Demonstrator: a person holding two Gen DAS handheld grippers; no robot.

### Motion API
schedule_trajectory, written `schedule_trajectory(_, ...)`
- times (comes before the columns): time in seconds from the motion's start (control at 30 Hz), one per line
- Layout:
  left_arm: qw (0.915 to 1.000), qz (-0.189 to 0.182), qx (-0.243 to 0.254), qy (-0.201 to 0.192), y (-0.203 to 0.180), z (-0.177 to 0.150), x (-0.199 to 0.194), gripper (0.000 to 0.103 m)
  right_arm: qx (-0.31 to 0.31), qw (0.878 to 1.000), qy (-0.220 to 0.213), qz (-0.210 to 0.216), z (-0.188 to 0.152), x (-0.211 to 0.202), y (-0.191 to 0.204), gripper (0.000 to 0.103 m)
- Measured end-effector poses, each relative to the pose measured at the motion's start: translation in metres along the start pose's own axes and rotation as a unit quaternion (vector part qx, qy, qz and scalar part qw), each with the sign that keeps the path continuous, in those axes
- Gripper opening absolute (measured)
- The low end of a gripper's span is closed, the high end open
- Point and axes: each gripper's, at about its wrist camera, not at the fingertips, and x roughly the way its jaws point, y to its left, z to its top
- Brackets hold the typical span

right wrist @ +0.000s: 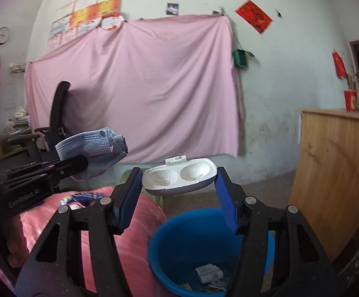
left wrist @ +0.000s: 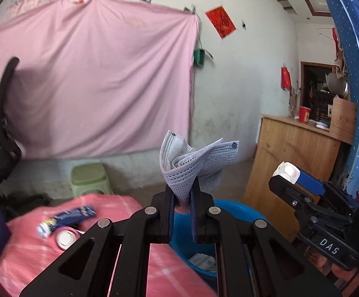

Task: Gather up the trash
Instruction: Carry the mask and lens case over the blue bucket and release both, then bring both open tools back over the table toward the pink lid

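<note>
My left gripper (left wrist: pixel 182 198) is shut on a crumpled pale blue face mask (left wrist: pixel 194 163), which sticks up above the jaws; the same mask (right wrist: pixel 92 146) shows at the left of the right wrist view. My right gripper (right wrist: pixel 177 180) is shut on a white oval plastic case (right wrist: pixel 179 175) with two round hollows, held by its ends between the blue pads (right wrist: pixel 225 198). In the left wrist view that case (left wrist: pixel 287 170) appears at the right. Both grippers hover over a blue bin (right wrist: pixel 179 237) with paper scraps at its bottom; its rim (left wrist: pixel 231 206) shows behind the left jaws.
A pink-covered surface (left wrist: pixel 31 252) at the left holds a blue wrapper (left wrist: pixel 68 216) and a can (left wrist: pixel 65 238). A wooden cabinet (right wrist: pixel 333 178) stands right of the bin. A green stool (left wrist: pixel 90 178), a black office chair (right wrist: pixel 58 113) and a pink sheet (right wrist: pixel 135 86) on the wall lie beyond.
</note>
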Motion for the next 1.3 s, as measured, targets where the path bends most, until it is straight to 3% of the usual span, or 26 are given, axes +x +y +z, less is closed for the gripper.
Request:
schedule_trajectory(0.2, 0.9965, -0.022, -0.018, 0.079, -0.02, -0.012, 0.048, 0.009, 0.028, 0.998, 0.047, -0.035, -0.026, 0.013, -0.035, 0.08)
schedule_trajectory(0.47, 0.9843, -0.027, -0.033, 0.171, -0.029, -0.032, 0.094, 0.01, 0.046, 0.991, 0.114, -0.054, -0.059, 0.04, -0.06, 0.08)
schedule_trajectory(0.63, 0.9743, -0.032, -0.057, 0.216, -0.023, -0.04, 0.116, 0.016, 0.06, 0.986, 0.148, -0.051, -0.074, 0.057, -0.07, 0.08)
schedule_trajectory(0.73, 0.9692, -0.034, -0.069, 0.234, -0.017, -0.045, 0.121, 0.025, 0.067, 0.984, 0.159, -0.051, -0.079, 0.062, -0.075, 0.08)
schedule_trajectory(0.9, 0.9676, -0.036, -0.086, 0.235, -0.009, -0.047, 0.119, 0.031, 0.076, 0.982, 0.164, -0.051, -0.083, 0.066, -0.08, 0.081)
schedule_trajectory(1.07, 0.9719, -0.033, -0.088, 0.216, -0.003, -0.047, 0.107, 0.037, 0.076, 0.984, 0.152, -0.052, -0.077, 0.059, -0.079, 0.085)
schedule_trajectory(1.3, 0.9851, -0.025, -0.098, 0.139, 0.011, -0.036, 0.068, 0.055, 0.064, 0.991, 0.104, -0.045, -0.053, 0.037, -0.066, 0.095)
